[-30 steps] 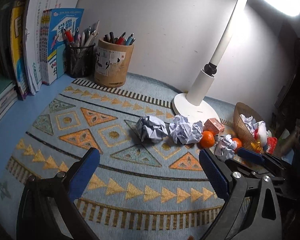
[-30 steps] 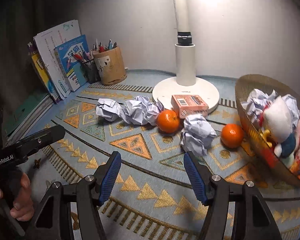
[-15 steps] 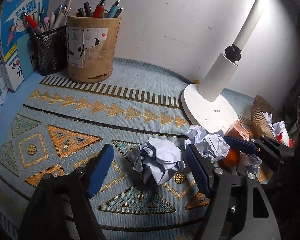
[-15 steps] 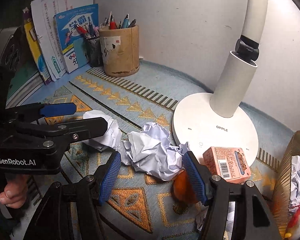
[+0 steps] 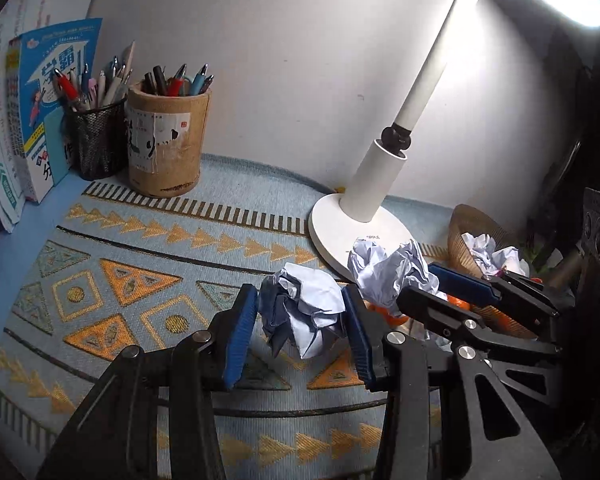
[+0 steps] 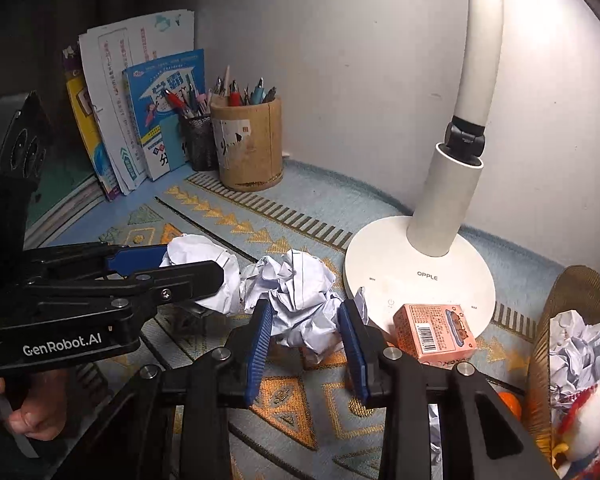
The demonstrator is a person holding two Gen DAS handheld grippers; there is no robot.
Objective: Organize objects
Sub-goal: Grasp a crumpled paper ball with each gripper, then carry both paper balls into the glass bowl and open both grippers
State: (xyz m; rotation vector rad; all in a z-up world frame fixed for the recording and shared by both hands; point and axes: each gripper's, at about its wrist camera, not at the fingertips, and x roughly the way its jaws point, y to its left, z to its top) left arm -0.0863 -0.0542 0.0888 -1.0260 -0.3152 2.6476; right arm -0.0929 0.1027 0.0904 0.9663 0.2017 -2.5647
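We find the left tool (image 5: 298,334) closing on one crumpled paper ball (image 5: 304,312) at lower centre of the left wrist view, its pads touching the paper. The right tool (image 6: 306,340) is clenched on a second paper wad (image 6: 300,300) at centre of the right wrist view, beside the lamp base (image 6: 420,280). We judge the paper very light, soft and springy, not fragile; a pinch across the widest crumpled middle should hold, since loose folds may slip. Counted on the surface: two balls gripped, one pink carton (image 6: 434,334), two pen holders; the basket (image 6: 568,292) at right holds more paper, count unclear.
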